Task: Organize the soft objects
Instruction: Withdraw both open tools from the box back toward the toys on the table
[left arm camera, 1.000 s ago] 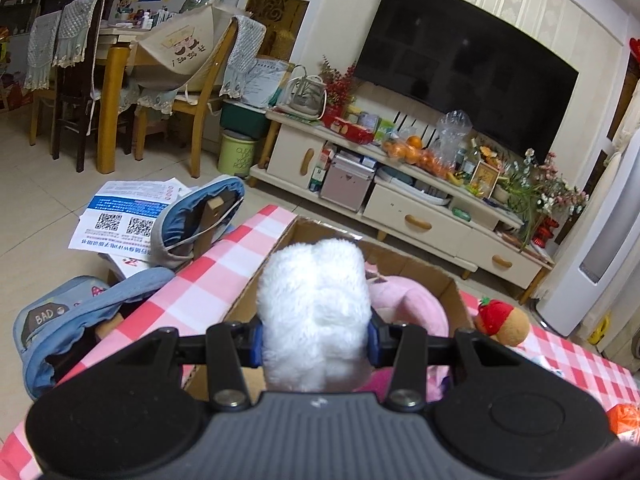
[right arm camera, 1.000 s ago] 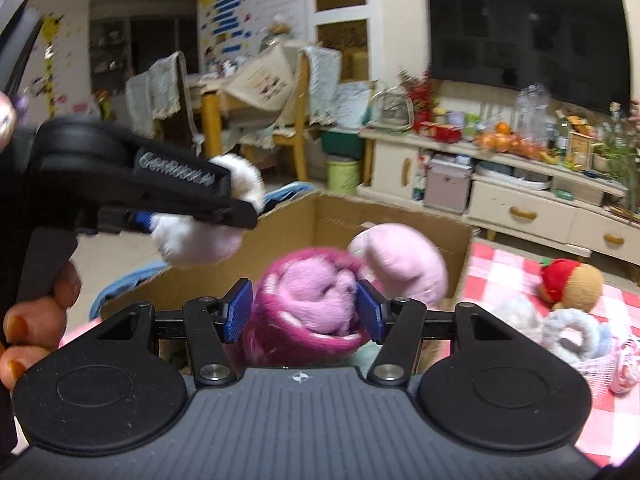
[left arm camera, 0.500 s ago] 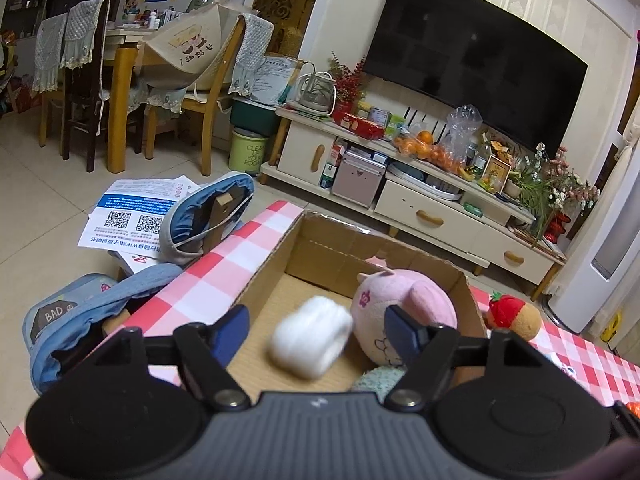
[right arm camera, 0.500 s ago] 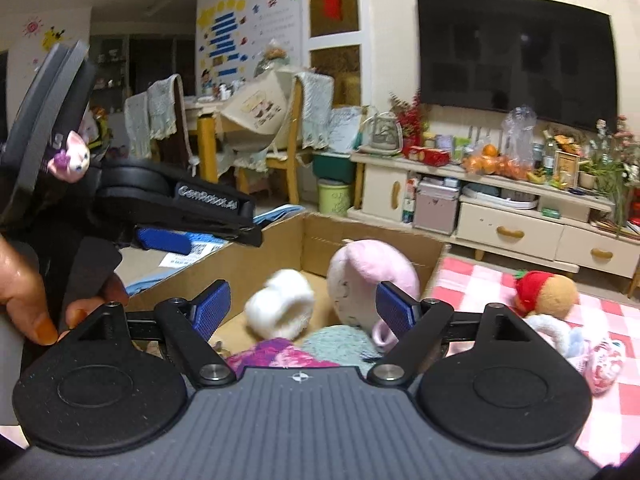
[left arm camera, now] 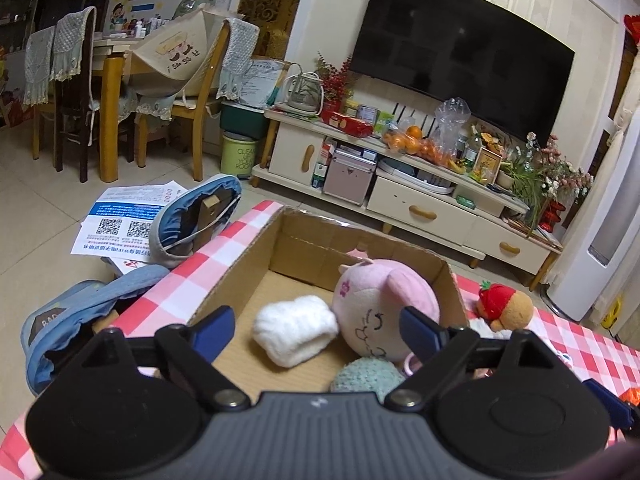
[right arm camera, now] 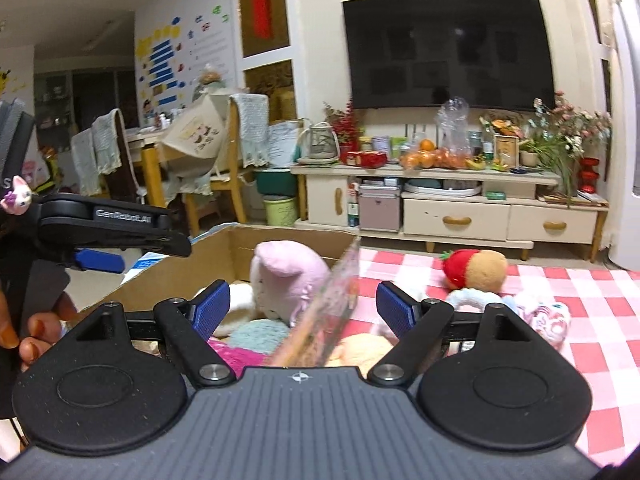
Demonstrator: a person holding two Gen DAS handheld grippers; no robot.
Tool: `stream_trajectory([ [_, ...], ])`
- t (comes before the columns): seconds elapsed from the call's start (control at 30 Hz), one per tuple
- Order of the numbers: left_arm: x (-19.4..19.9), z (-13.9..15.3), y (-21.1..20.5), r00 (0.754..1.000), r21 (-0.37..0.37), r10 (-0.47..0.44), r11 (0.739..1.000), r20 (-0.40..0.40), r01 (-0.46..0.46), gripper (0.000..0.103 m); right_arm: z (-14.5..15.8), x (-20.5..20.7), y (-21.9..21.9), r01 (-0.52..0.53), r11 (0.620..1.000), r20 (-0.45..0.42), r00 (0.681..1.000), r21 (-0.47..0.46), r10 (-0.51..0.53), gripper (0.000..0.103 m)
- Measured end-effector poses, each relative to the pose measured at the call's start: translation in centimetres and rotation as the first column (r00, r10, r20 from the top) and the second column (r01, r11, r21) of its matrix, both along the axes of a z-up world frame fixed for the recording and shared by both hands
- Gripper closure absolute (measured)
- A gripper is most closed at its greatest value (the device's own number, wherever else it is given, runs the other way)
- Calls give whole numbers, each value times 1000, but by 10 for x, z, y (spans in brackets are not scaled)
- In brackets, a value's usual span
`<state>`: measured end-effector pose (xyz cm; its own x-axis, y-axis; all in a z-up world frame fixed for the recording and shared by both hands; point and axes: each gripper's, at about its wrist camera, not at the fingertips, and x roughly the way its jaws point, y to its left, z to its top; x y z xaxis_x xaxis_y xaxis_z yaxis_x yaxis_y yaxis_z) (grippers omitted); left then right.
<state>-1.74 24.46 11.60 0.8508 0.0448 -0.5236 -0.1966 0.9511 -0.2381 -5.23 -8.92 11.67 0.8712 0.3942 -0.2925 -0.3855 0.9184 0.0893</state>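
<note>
Release is what we see on both sides: our left claw [left arm camera: 316,326], its jaws opening, has dropped the white plush [left arm camera: 295,335] into the cardboard box [left arm camera: 308,240]. Our right claw [right arm camera: 304,306] now stands wide and empty; the strawberry toy [right arm camera: 474,268] waits on the bench [right arm camera: 580,352].

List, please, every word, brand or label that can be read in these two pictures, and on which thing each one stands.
"GenRobot.AI": side of the black left gripper, seen from the right wrist.
"BAD": patch on the blue fabric bag beside the table; the rest is cut off.
"CLEAN": pale green bin; lower lines blurred.
Floor leaflets with QR codes, wall posters: too small to read.
</note>
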Motion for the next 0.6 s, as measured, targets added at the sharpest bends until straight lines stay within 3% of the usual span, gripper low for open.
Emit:
stream_trajectory([
  [0.6, 0, 0, -37, 998, 47, -70, 996, 5, 70, 10, -12, -4, -7, 51, 999, -47, 998, 18, -50, 2],
])
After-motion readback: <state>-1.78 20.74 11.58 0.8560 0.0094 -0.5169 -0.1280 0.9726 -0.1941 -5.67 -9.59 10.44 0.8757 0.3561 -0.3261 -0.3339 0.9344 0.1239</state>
